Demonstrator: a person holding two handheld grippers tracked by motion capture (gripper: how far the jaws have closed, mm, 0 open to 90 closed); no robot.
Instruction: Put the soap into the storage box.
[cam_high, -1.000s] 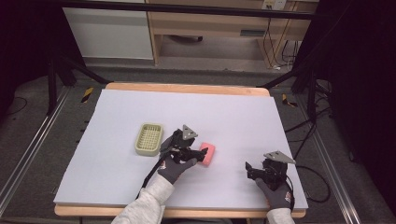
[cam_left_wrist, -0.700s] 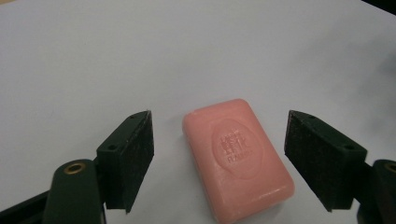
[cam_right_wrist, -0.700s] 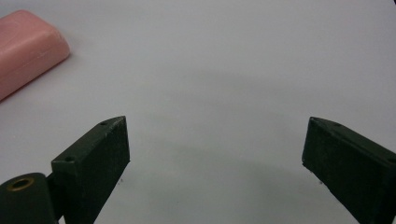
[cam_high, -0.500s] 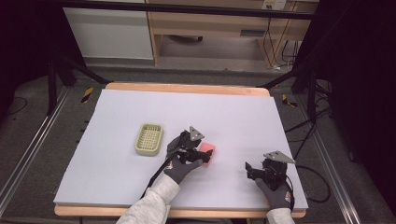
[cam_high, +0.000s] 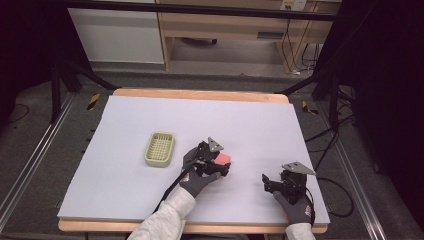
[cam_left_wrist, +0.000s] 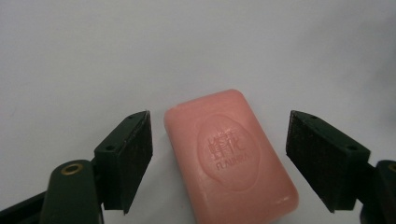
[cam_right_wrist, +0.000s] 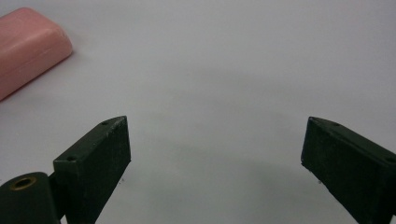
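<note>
So far the soap (cam_left_wrist: 229, 156) is lying flat on the bench (cam_high: 125, 200), stamped face up, between the jaws of the left gripper (cam_left_wrist: 219, 163) — which have just been opening and are now standing apart, with a gap showing on either side of the bar. No pad is pressing on it, so the grasp is not made yet. In the high view the gripper is sitting over the soap near the middle of the bench, and the basket (cam_high: 160, 149) is waiting empty just to its left — likely where the soap is going. The right gripper (cam_right_wrist: 215, 158) is hovering near the bench's right front corner, jaws apart, holding nothing. Closing on the soap, lifting and placing are all left to do.
</note>
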